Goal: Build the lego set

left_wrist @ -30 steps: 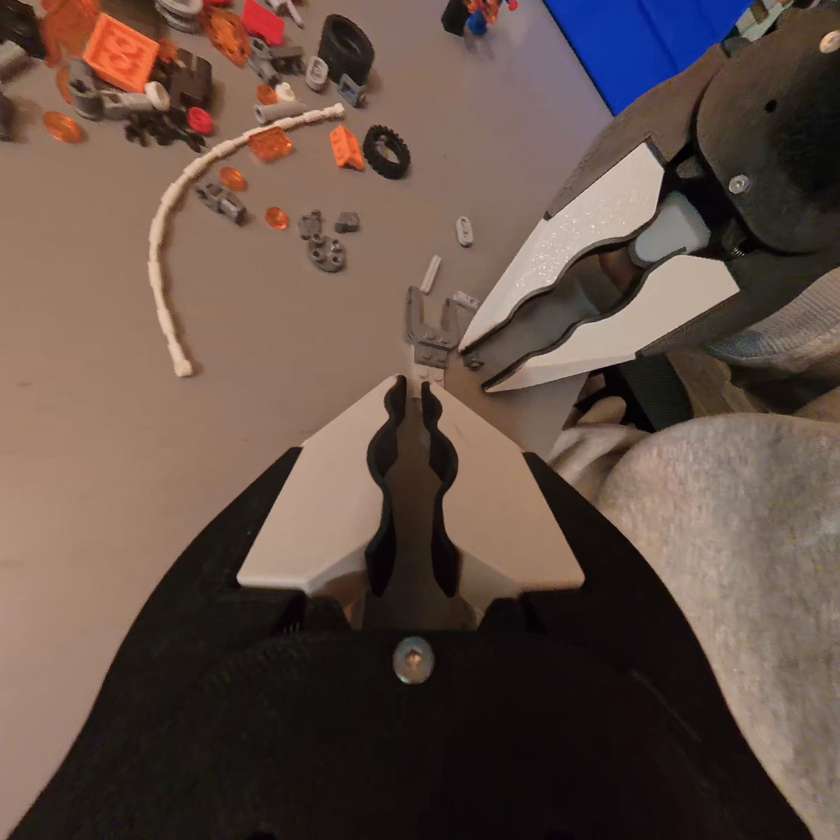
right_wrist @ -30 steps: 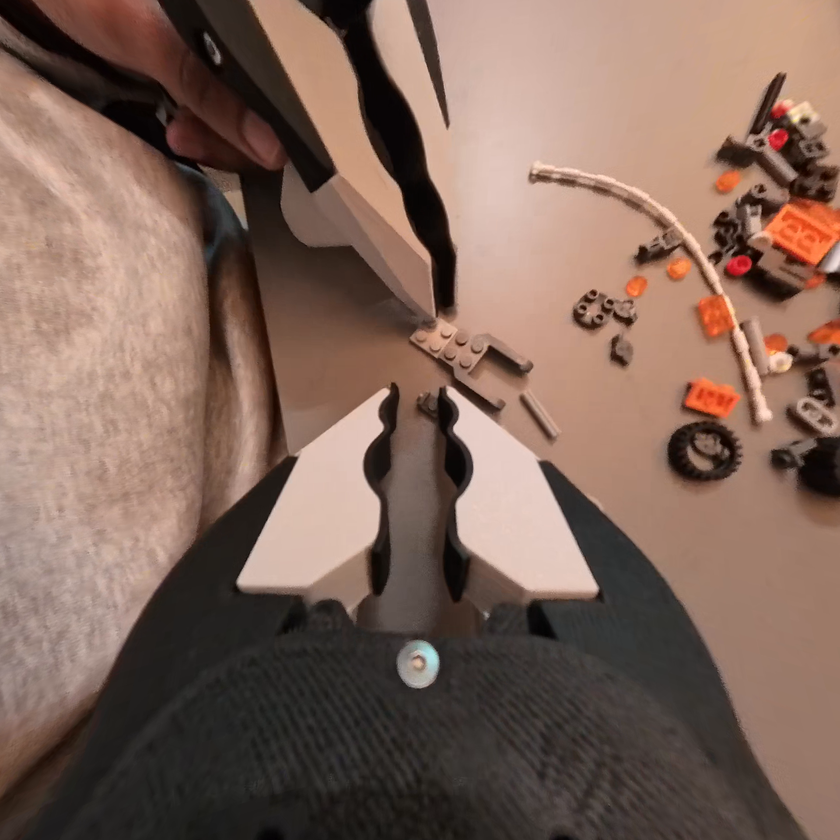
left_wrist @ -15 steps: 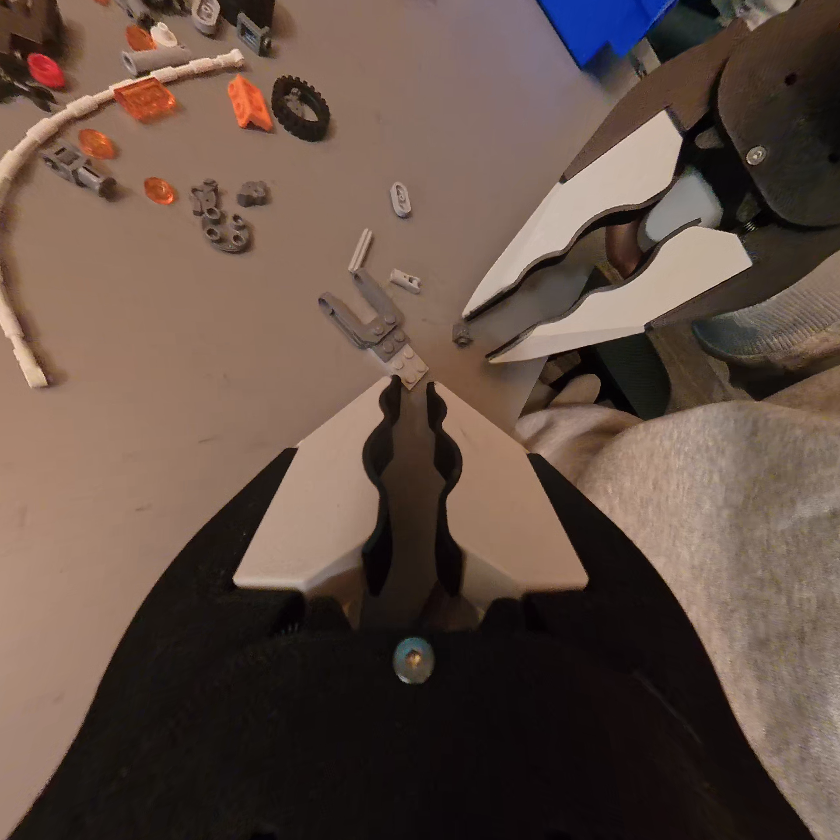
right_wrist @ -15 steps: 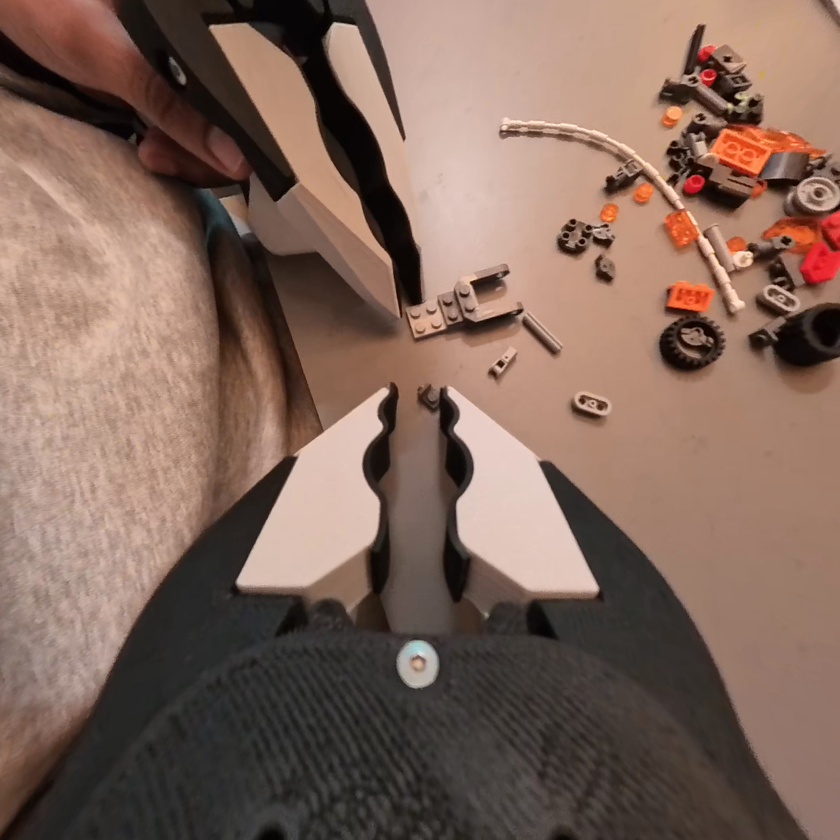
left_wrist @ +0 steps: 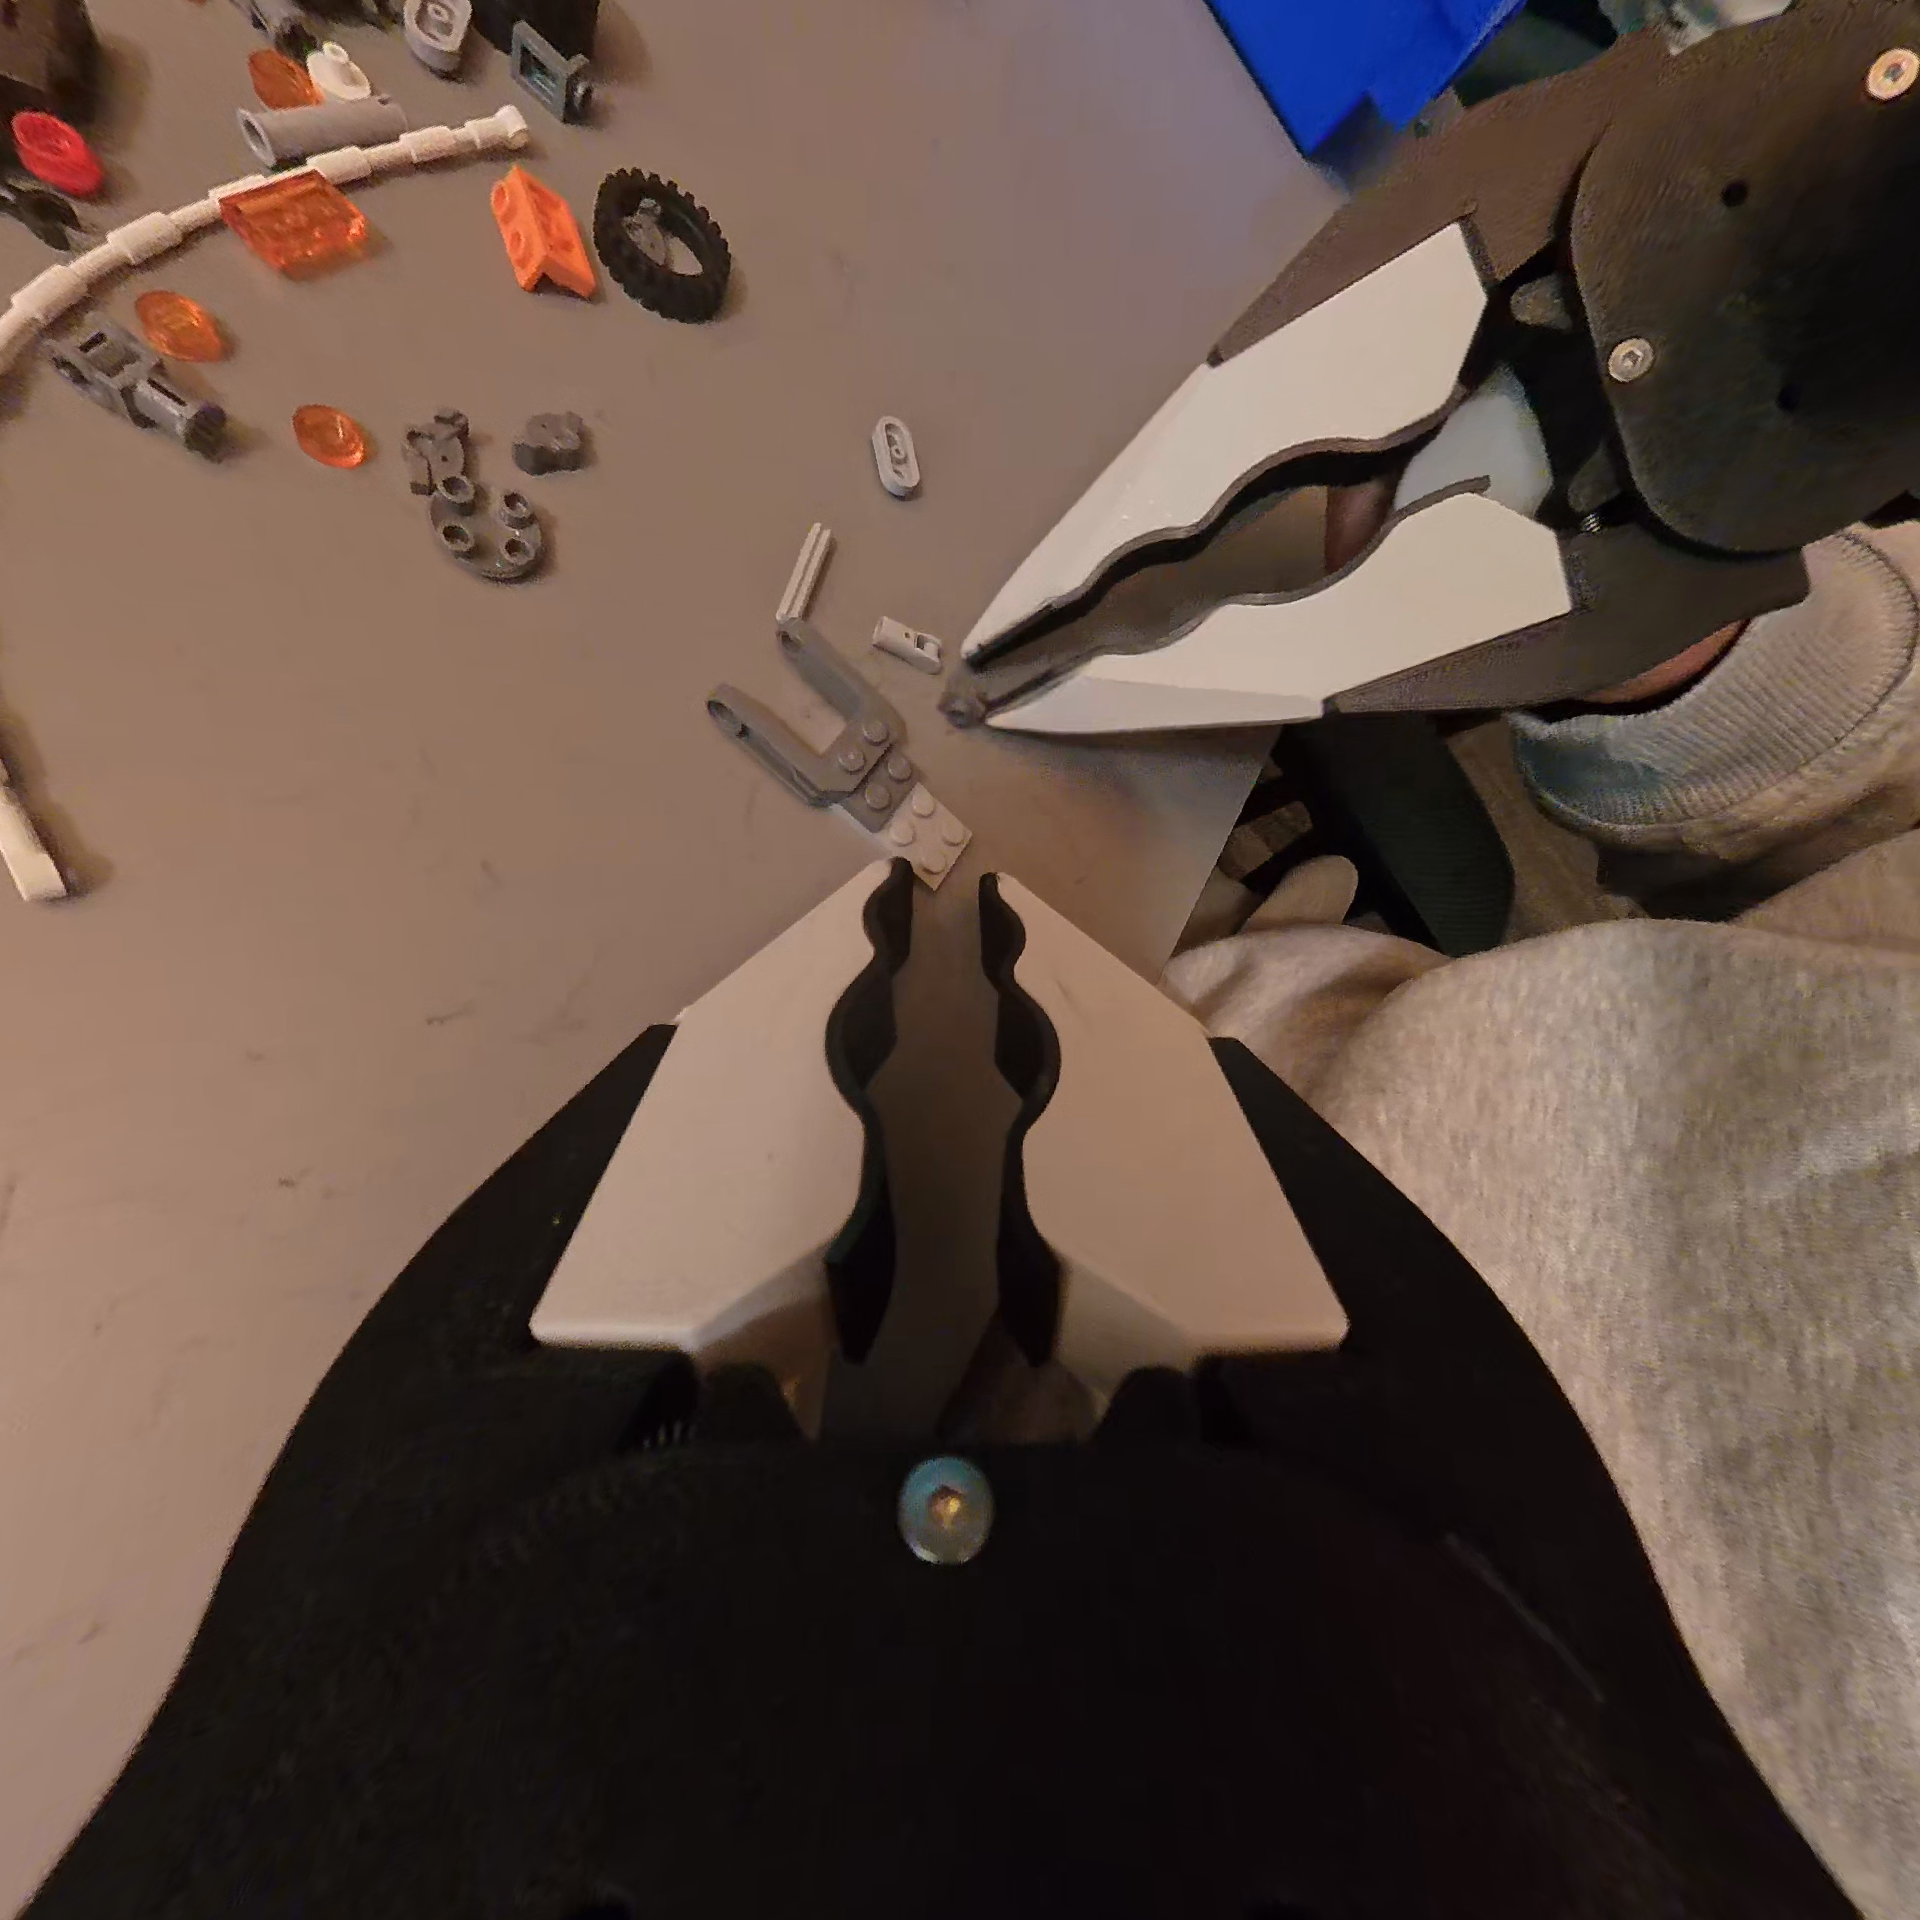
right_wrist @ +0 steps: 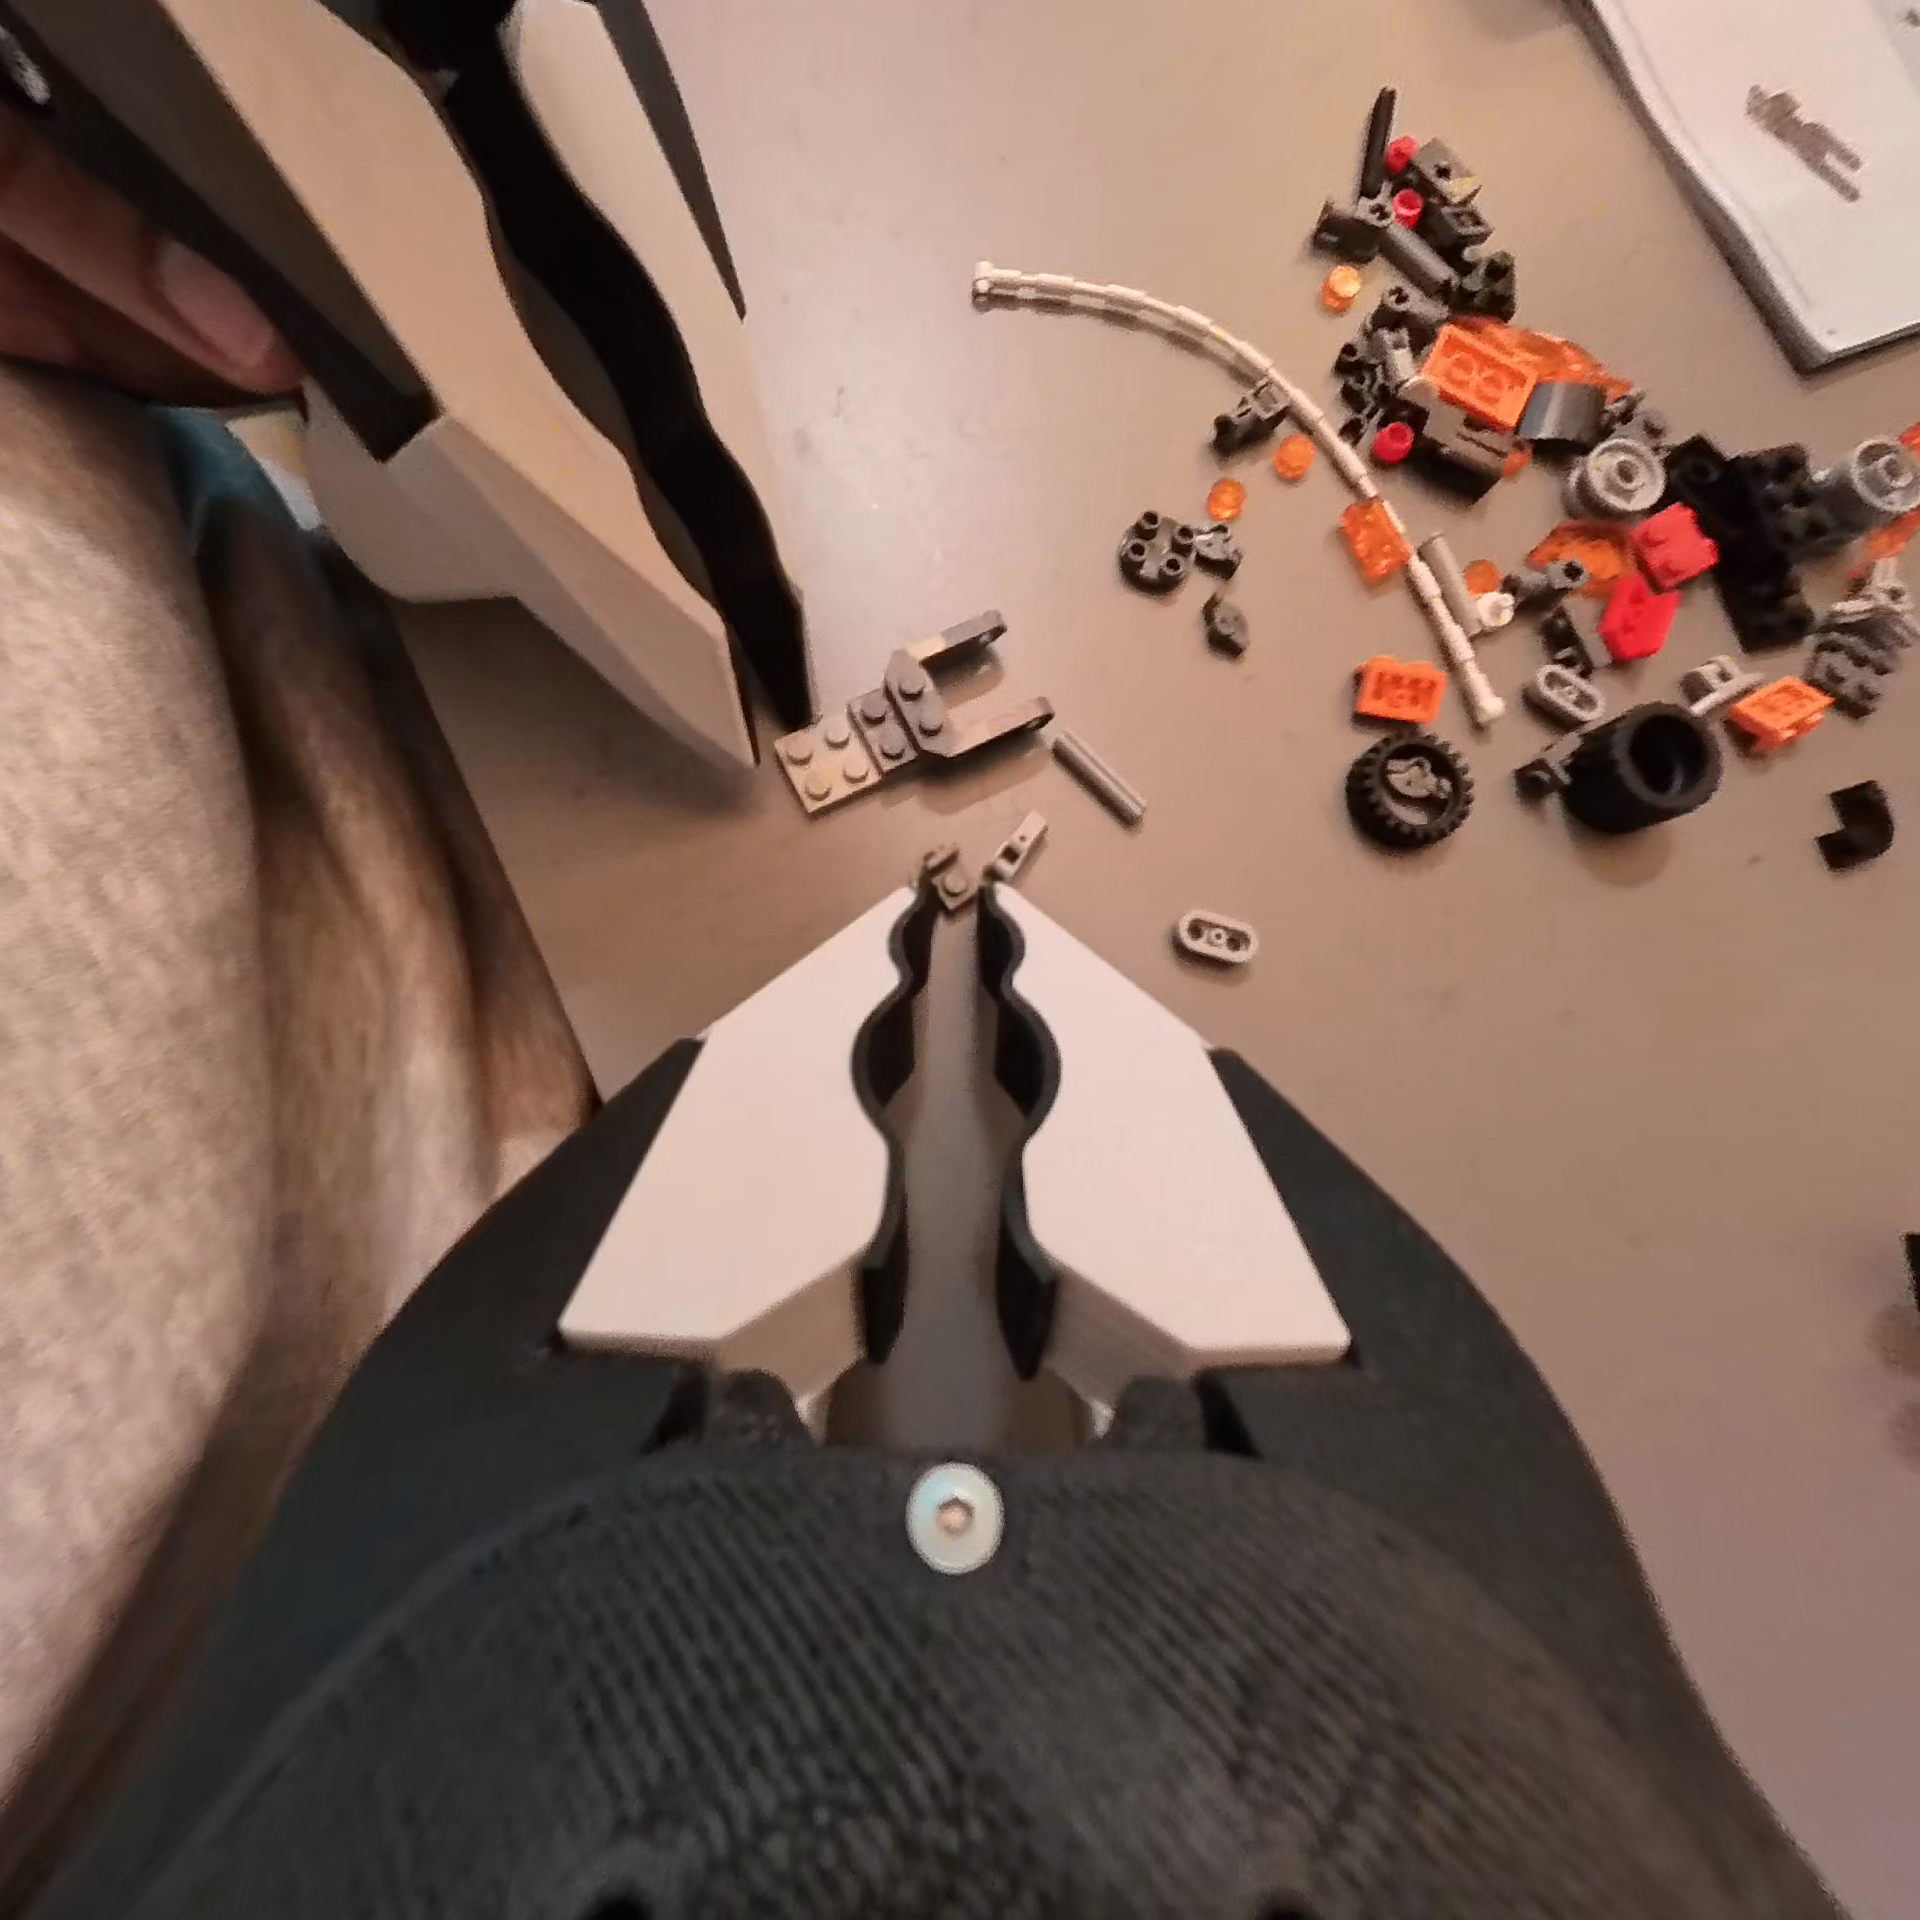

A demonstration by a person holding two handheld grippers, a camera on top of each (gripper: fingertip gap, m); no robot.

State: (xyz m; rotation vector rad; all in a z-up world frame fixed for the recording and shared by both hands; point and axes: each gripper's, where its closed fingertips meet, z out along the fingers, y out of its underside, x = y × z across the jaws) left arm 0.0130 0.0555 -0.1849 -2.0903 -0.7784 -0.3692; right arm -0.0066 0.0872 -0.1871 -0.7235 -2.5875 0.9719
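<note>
Left wrist view has the left gripper [left_wrist: 940, 883] angled down at the grey table [left_wrist: 416, 935], its jaws a narrow gap apart, one tip touching the light-grey plate end of the forked grey lego assembly [left_wrist: 831, 758]. Just beside it, the right gripper [left_wrist: 961, 686] slants in, pinched onto a tiny dark-grey piece [left_wrist: 956, 709].

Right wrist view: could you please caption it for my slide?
Right claw pinching a small grey piece beside the forked grey assembly.

Forked plate assembly [left_wrist: 831, 758] on table [left_wrist: 416, 987] before left gripper [left_wrist: 943, 883]; tyre [left_wrist: 661, 245] farther behind, loose parts [right_wrist: 1621, 499] beyond.
</note>
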